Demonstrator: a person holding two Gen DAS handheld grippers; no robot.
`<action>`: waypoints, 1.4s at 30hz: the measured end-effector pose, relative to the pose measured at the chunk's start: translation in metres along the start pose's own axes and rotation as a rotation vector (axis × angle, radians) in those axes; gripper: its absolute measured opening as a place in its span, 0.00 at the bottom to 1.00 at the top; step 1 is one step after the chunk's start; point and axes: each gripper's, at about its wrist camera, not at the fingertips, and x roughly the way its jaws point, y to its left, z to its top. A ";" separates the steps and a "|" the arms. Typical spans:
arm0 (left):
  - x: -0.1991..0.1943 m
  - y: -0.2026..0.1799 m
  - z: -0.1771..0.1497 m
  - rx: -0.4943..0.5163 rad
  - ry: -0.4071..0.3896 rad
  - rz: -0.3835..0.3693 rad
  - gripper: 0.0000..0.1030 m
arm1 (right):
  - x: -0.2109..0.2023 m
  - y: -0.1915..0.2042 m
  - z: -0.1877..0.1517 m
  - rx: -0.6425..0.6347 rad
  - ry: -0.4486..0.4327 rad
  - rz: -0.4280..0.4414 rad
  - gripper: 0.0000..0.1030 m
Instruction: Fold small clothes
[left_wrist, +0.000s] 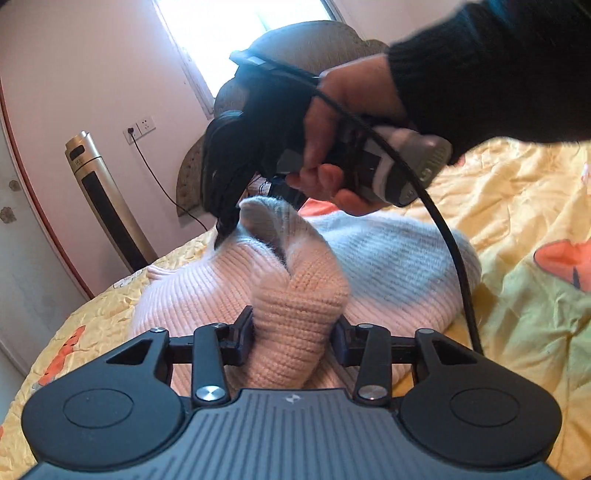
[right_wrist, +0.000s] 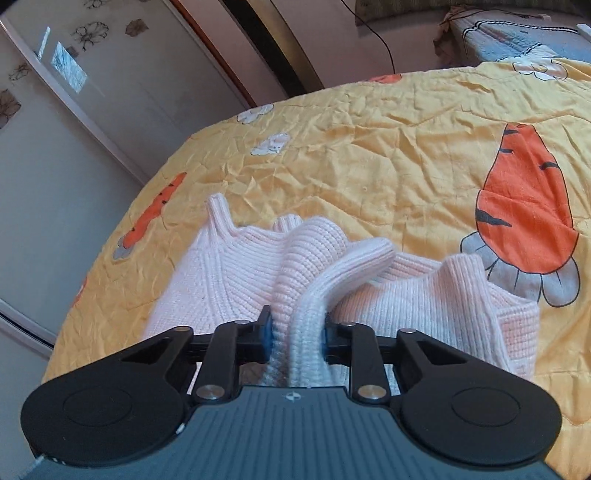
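A pale pink ribbed knit sweater (left_wrist: 207, 284) lies crumpled on a yellow bedspread (left_wrist: 517, 206). At the bottom of the left wrist view my left gripper (left_wrist: 293, 325) is shut on a thick bunched fold of it, the knit bulging between the pads. Further back, a hand in a black sleeve holds my right gripper (left_wrist: 225, 232), whose tips pinch a raised edge of the sweater. The right wrist view shows the right gripper (right_wrist: 296, 326) shut on a narrow fold of the sweater (right_wrist: 229, 273), the rest of which spreads out ahead on the bedspread (right_wrist: 369, 155).
A black cable (left_wrist: 454, 258) trails from the right gripper across the sweater. Beyond the bed's edge stand a tower fan (left_wrist: 99, 195), a wall socket (left_wrist: 142, 127) and a woven chair back (left_wrist: 314, 48). A wardrobe door (right_wrist: 74, 110) lies beyond the bed's left edge.
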 end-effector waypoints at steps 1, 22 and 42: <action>-0.006 -0.001 0.004 0.002 -0.015 -0.004 0.39 | -0.008 -0.004 -0.001 0.019 -0.030 0.040 0.23; -0.052 -0.021 0.000 0.092 -0.208 -0.130 0.70 | -0.120 -0.106 -0.031 0.321 -0.286 0.126 0.55; 0.004 -0.036 0.025 -0.034 -0.028 -0.234 0.73 | -0.101 -0.069 -0.023 0.160 -0.207 0.059 0.16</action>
